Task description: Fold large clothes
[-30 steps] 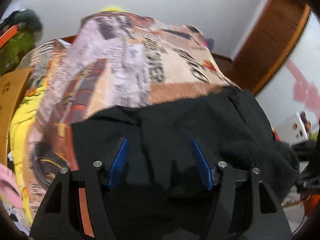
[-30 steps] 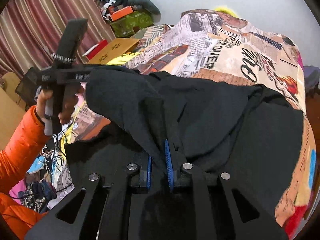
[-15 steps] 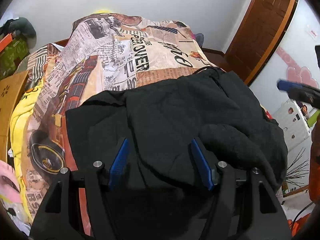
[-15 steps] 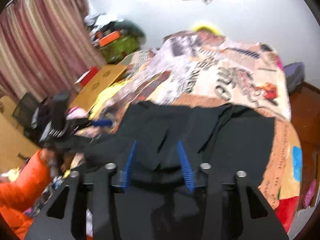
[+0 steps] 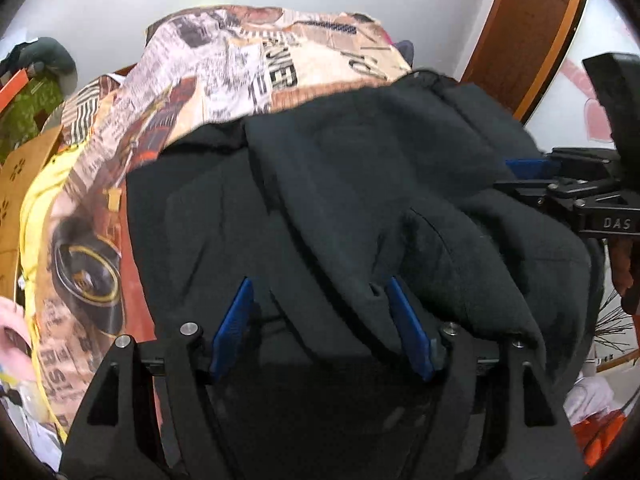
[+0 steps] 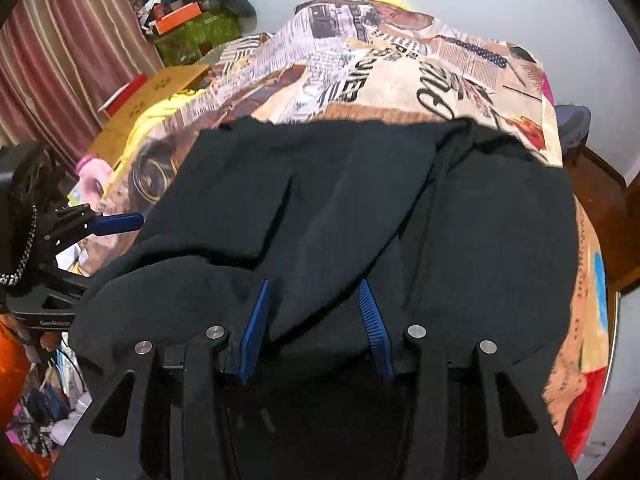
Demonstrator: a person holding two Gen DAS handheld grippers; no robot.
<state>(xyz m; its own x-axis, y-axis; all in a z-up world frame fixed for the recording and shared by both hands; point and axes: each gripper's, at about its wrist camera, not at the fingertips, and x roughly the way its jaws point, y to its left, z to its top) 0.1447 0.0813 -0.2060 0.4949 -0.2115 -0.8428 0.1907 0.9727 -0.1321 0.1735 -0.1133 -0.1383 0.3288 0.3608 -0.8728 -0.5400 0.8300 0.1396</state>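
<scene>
Left wrist view: the left gripper (image 5: 322, 322) sits low over a large black fleece garment (image 5: 360, 200) spread across a bed. Its two blue-padded fingers (image 5: 232, 326) stand wide apart with nothing clamped between them, and a thick fold of the dark cloth runs down into the gap, its edge close against the right-hand pad. The garment lies on a newspaper-print bedspread in cream, brown and orange (image 5: 248, 64), covering the nearer part of it (the far half of the print stays bare). At the right edge the right gripper (image 5: 532, 168) comes in from the side, its blue pad close to the garment's bunched upper fold; whether it touches cannot be told here. A brown wooden door (image 5: 532, 20) stands behind it, and a tan cardboard box (image 5: 20, 172) shows at far left.

Right wrist view: the right gripper (image 6: 316, 326) also has its blue fingers (image 6: 256, 328) spread, holding nothing, with a diagonal flap of the black garment (image 6: 480, 240) draped between them. The garment fills the middle of the frame over the bedspread (image 6: 400, 64). At left the left gripper (image 6: 120, 222) reaches toward the garment's edge, one blue pad just beside the cloth. Striped red curtains (image 6: 60, 60) hang behind.
</scene>
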